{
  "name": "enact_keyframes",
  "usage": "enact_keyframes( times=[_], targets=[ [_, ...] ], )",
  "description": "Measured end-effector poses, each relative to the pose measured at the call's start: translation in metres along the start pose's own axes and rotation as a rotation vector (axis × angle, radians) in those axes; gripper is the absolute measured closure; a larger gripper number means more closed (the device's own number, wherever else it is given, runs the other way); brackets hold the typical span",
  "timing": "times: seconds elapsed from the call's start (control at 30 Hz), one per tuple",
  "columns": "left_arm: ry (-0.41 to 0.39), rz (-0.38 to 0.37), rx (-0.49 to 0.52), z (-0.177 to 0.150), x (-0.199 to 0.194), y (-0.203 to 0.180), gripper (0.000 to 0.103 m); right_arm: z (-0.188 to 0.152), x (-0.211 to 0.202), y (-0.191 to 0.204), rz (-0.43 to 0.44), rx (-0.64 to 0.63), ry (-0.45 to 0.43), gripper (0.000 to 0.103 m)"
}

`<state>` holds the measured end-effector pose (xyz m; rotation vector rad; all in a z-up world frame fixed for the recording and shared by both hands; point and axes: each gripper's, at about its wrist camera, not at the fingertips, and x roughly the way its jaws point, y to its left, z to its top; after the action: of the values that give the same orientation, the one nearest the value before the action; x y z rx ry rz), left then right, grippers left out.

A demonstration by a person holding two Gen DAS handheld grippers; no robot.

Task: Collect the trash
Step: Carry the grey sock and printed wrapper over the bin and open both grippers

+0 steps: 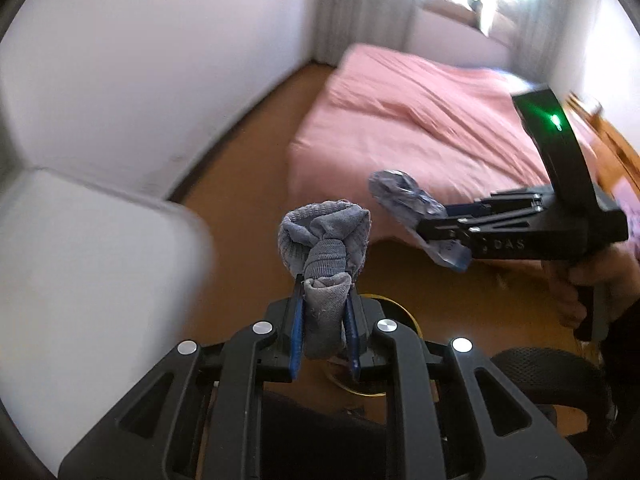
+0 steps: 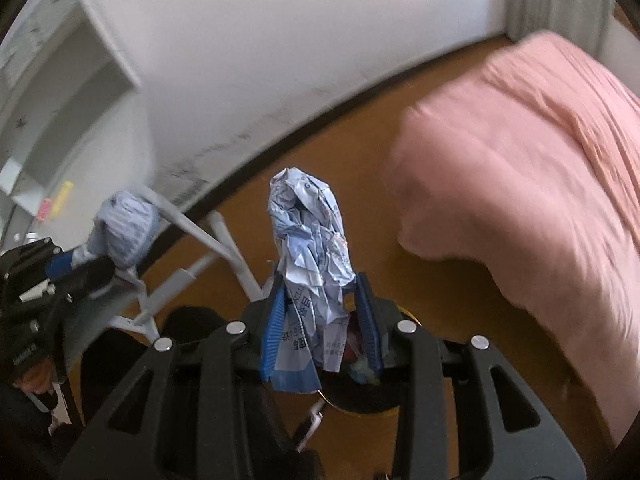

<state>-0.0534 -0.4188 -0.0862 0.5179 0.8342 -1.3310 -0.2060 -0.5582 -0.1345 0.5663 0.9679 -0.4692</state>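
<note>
Left wrist view, left gripper (image 1: 324, 312) clamped tight on a balled-up grey sock (image 1: 326, 240), right gripper (image 2: 320, 312) squeezing a crumpled blue-and-white wrapper (image 2: 312, 240), both held over a round gold-rimmed bin (image 2: 360, 400) on the wooden floor (image 2: 460, 340), pink bed (image 1: 420, 120) just beside

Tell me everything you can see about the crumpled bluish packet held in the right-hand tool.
The crumpled pale-blue plastic wrapper looks thin and crinkly, printed with dark characters and small red marks. It stands upright, pinched between the blue-padded jaws of the right gripper, its crushed top rising above them and a smoother blue end hanging below. Nothing else touches it. Below it is a round dark bin with a gold rim on the wooden floor.
</note>
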Motion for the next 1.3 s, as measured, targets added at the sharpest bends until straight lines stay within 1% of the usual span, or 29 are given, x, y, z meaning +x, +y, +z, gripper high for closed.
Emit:
enact_keyframes(
  times=[0.13,0.27,0.37,0.5,0.57,0.7,0.77,0.83,0.87,0.9,1.13,1.23,1.27,1.3],
  targets=[
    [0.126,-0.051,0.035,-0.010,0.074,-0.028,0.086,-0.026,0.028,-0.044,-0.017,0.055,0.085,0.069],
    [0.228,-0.074,0.039,-0.026,0.135,-0.045,0.086,-0.042,0.055,-0.073,-0.018,0.086,0.158,0.069],
    [0.286,-0.080,0.034,-0.035,0.167,-0.048,0.086,-0.055,0.077,-0.090,-0.012,0.100,0.213,0.069],
    [0.340,-0.092,0.028,-0.044,0.193,-0.055,0.086,-0.064,0.096,-0.099,0.001,0.112,0.254,0.069],
    [0.362,-0.103,0.019,-0.046,0.202,-0.058,0.086,-0.067,0.101,-0.101,0.009,0.118,0.264,0.069],
    [0.376,-0.110,0.028,-0.046,0.209,-0.064,0.086,-0.069,0.109,-0.106,0.023,0.129,0.272,0.069],
    [0.384,-0.108,0.031,-0.043,0.213,-0.067,0.083,-0.067,0.109,-0.106,0.027,0.130,0.275,0.069],
    [0.393,-0.105,0.030,-0.043,0.213,-0.068,0.063,-0.068,0.111,-0.106,0.029,0.130,0.280,0.069],
    [0.390,-0.100,0.029,-0.041,0.210,-0.067,0.048,-0.067,0.111,-0.106,0.029,0.131,0.282,0.069],
    [0.376,-0.095,0.028,-0.040,0.207,-0.066,0.045,-0.067,0.112,-0.106,0.028,0.130,0.284,0.068],
    [0.348,-0.097,0.019,-0.036,0.197,-0.062,0.045,-0.069,0.124,-0.103,0.026,0.122,0.321,0.068],
    [0.333,-0.094,0.012,-0.033,0.190,-0.059,0.044,-0.068,0.130,-0.100,0.021,0.108,0.334,0.065],
    [0.326,-0.093,0.011,-0.031,0.187,-0.058,0.043,-0.067,0.131,-0.099,0.018,0.101,0.339,0.058],
    [0.318,-0.091,0.010,-0.030,0.183,-0.057,0.043,-0.067,0.131,-0.097,0.011,0.093,0.340,0.050]
  ],
)
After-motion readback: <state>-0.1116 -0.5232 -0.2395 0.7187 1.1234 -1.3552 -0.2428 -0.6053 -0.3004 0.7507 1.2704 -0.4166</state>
